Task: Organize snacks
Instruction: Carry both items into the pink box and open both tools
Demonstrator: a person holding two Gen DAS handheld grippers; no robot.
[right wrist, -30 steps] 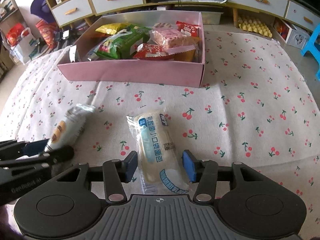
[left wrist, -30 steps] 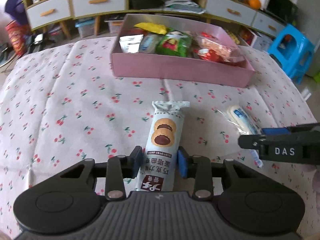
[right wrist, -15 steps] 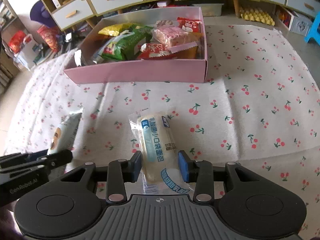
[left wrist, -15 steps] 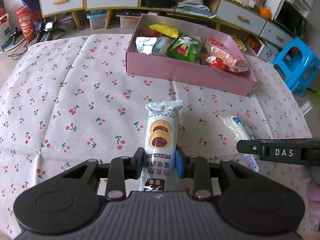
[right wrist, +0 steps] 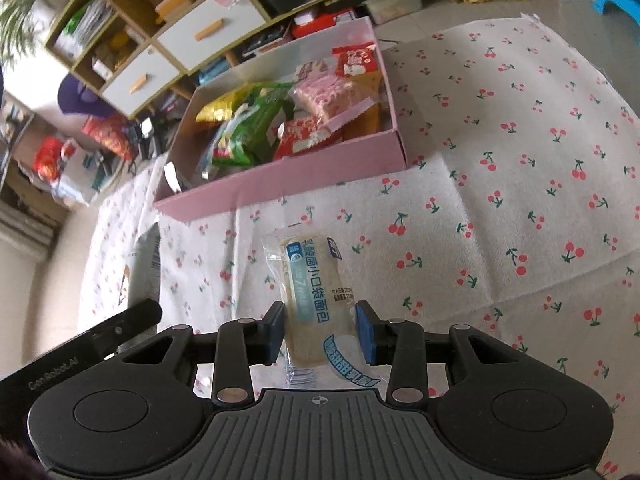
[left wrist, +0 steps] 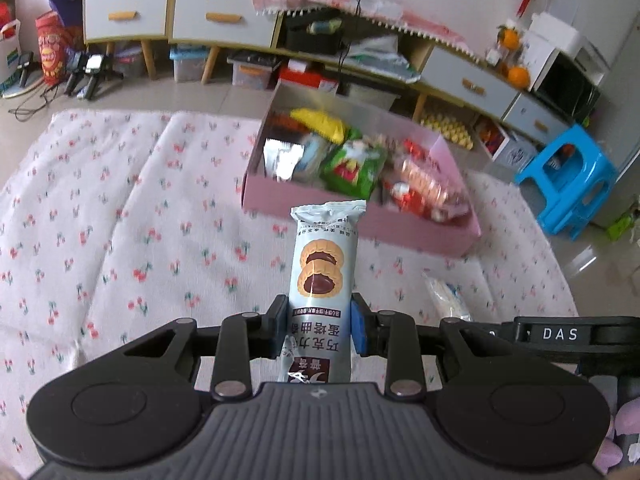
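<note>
My left gripper (left wrist: 319, 330) is shut on a pale blue chocolate tart cookie pack (left wrist: 323, 280) and holds it up above the cherry-print cloth. My right gripper (right wrist: 320, 330) is shut on a clear-wrapped white bread pack (right wrist: 314, 292), raised and tilted. The pink box (left wrist: 360, 222) with several snacks stands ahead; it also shows in the right wrist view (right wrist: 280, 180). The bread pack (left wrist: 446, 298) shows in the left wrist view by the right gripper's finger (left wrist: 560, 336). The cookie pack (right wrist: 142, 268) shows at the left of the right wrist view.
The cherry-print cloth (left wrist: 120, 240) covers the table. A blue plastic stool (left wrist: 568, 180) stands to the right. Cabinets with drawers (left wrist: 208, 20) and floor clutter lie behind the box.
Both grippers closed on their packs and lifted them off the cloth. The views rose, and the right one tilted.
</note>
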